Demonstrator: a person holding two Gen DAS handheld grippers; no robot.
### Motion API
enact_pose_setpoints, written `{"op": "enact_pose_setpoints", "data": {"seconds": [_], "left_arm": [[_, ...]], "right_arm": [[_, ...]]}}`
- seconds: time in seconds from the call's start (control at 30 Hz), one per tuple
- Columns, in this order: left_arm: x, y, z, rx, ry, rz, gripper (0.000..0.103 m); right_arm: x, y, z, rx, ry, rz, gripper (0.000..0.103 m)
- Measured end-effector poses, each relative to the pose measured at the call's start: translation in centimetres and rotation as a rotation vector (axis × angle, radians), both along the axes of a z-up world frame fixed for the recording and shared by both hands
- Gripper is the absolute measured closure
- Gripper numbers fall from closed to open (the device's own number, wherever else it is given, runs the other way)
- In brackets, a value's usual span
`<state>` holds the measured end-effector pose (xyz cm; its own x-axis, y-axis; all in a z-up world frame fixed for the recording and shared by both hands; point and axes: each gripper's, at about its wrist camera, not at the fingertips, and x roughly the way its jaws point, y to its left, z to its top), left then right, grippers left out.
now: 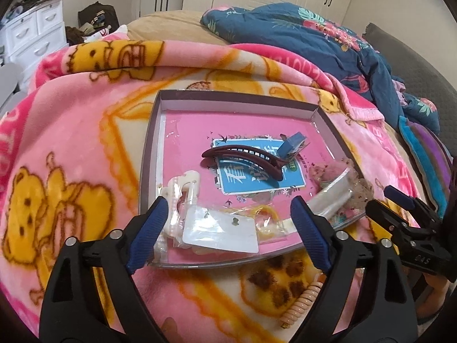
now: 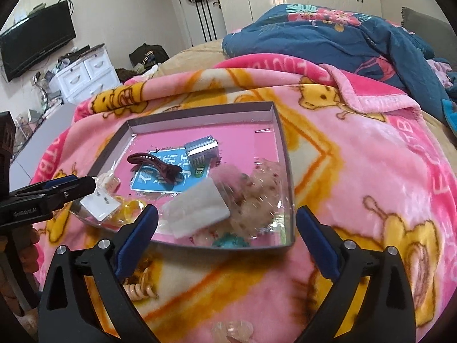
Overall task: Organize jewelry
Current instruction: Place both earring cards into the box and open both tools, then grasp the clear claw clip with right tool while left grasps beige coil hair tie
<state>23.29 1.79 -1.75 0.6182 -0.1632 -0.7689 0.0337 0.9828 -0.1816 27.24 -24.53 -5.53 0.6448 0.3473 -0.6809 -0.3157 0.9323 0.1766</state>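
Observation:
A shallow box [image 1: 151,143] [image 2: 282,143] with a pink floor lies on the blanket. In it are a dark red hair clip [image 1: 242,157] [image 2: 154,165], a small blue clip [image 1: 292,144] [image 2: 201,150], a cream hair claw [image 1: 182,183], a bagged white earring card [image 1: 220,228] [image 2: 100,204], a yellow ring [image 1: 265,214] and a bagged fluffy pink scrunchie [image 1: 331,171] [image 2: 257,191]. My left gripper [image 1: 228,200] [image 2: 71,184] stands open over the box's near left corner, pads touching nothing. My right gripper [image 2: 227,210] [image 1: 400,200] stands open over the near right corner, holding nothing.
A coiled peach hair tie [image 1: 302,303] [image 2: 140,288] lies on the pink bear blanket [image 1: 71,171] just in front of the box. A clear shell-like piece [image 2: 232,328] sits nearer me. A blue floral quilt [image 2: 328,37] is heaped behind; white drawers [image 2: 85,74] stand far left.

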Motion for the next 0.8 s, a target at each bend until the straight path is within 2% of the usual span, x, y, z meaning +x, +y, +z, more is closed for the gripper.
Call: {"op": "enact_pose_setpoints", "data": {"seconds": [0.27,0.8], "left_arm": [[-1.7,0.4,1.9,0.000,-0.034,0.022,0.014],[-5.8,-0.5,5.4,0.021,-0.101,0.025,0.011]], "right_arm": [[-1.7,-1.9,1.7,0.042,-0.014,-0.017,0.005],[-5.8,-3.1,4.2,0.049,-0.065,0.018,0.005]]}}
